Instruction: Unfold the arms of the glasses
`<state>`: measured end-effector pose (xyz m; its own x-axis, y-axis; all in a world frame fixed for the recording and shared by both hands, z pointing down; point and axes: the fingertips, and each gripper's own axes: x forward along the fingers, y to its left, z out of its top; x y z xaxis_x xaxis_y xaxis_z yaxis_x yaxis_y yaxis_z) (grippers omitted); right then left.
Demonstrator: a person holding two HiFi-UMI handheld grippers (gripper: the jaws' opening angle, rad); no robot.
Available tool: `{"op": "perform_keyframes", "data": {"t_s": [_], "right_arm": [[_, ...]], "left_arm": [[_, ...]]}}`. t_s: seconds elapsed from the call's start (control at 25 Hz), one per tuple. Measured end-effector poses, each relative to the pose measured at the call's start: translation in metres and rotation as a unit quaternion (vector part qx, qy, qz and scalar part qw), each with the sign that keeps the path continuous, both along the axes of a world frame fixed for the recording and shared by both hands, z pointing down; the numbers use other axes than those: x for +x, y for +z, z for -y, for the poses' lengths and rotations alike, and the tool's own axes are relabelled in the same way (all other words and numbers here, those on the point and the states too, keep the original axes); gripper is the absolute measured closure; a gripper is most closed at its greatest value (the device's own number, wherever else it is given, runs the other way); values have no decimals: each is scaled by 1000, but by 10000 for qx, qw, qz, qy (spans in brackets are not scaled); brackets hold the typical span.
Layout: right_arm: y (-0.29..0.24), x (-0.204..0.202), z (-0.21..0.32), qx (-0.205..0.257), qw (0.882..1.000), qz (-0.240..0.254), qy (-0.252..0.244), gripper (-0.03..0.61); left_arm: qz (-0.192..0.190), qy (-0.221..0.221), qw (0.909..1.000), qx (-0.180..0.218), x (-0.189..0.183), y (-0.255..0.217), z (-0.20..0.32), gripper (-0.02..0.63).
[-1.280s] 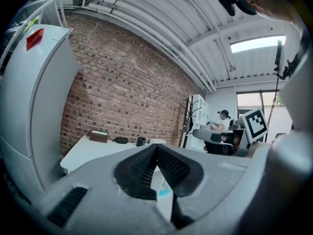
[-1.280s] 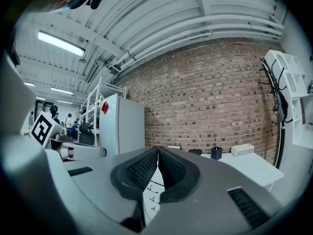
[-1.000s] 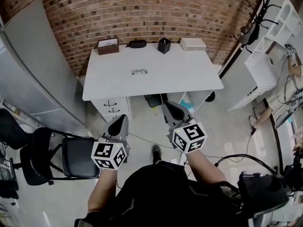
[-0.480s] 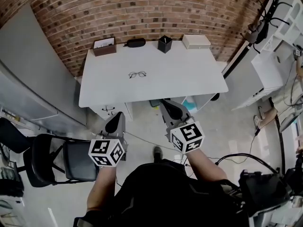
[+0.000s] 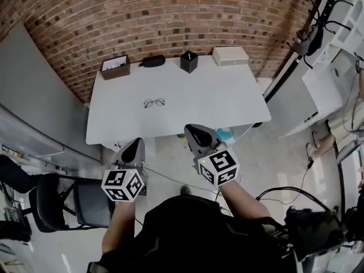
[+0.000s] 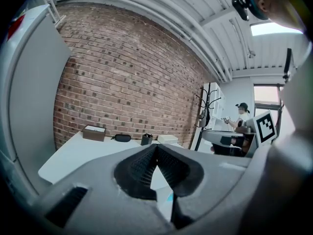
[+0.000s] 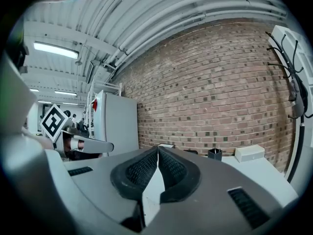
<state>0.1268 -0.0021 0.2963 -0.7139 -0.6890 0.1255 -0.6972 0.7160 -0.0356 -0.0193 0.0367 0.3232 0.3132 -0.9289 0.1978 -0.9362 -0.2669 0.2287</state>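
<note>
A pair of thin-framed glasses [image 5: 154, 102] lies on the white table [image 5: 216, 98], left of its middle. My left gripper [image 5: 135, 147] is shut and empty, held in front of the table's near edge at the left. To its right my right gripper [image 5: 195, 134] is shut too, with nothing in it, its tips over the near edge. In the left gripper view the jaws [image 6: 156, 147] meet tip to tip, with the table [image 6: 73, 153] beyond them. The right gripper view shows its jaws [image 7: 157, 149] closed the same way. Both grippers are well short of the glasses.
Along the table's back edge by the brick wall stand a brown box [image 5: 114, 66], a black glasses case [image 5: 152, 60], a black pen cup [image 5: 188, 61] and a white box [image 5: 230, 56]. A black chair [image 5: 62, 201] stands at my left. A coat rack [image 5: 310, 36] and white shelves are at the right.
I have walked closer to the table: it now fills more of the head view, and both grippers have advanced to its near edge. Both stayed shut.
</note>
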Motion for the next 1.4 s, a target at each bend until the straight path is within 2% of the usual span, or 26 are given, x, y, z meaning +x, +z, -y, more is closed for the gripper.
{"op": "perform_keyframes", "data": {"t_s": [0.24,0.44,0.64,0.8,1.0,1.4], "right_arm": [[1,23,28,-17,9999,33,-108,568],[5,17,48,-40,9997,150,-178,568],[8,5,64,32,9997,30,-231,568],[12,-8,80,-3,9998,-62,-188,568],[14,-29,106,66,9998,-107,-127,568],[51,-65,169,-368,9983,-443,16,568]], "left_arm": [[97,-123,9998,-90,17,-1,23,606],[181,-179,9996,-79,13,-2,35,606],[154,-163,9997,-118,5,4,53,606],[82,-71,9999,-117,-5,10,74,606],[-180,40,9996,-200,-25,19,107,606],[-68,206,9984,-523,-65,52,177,606]]}}
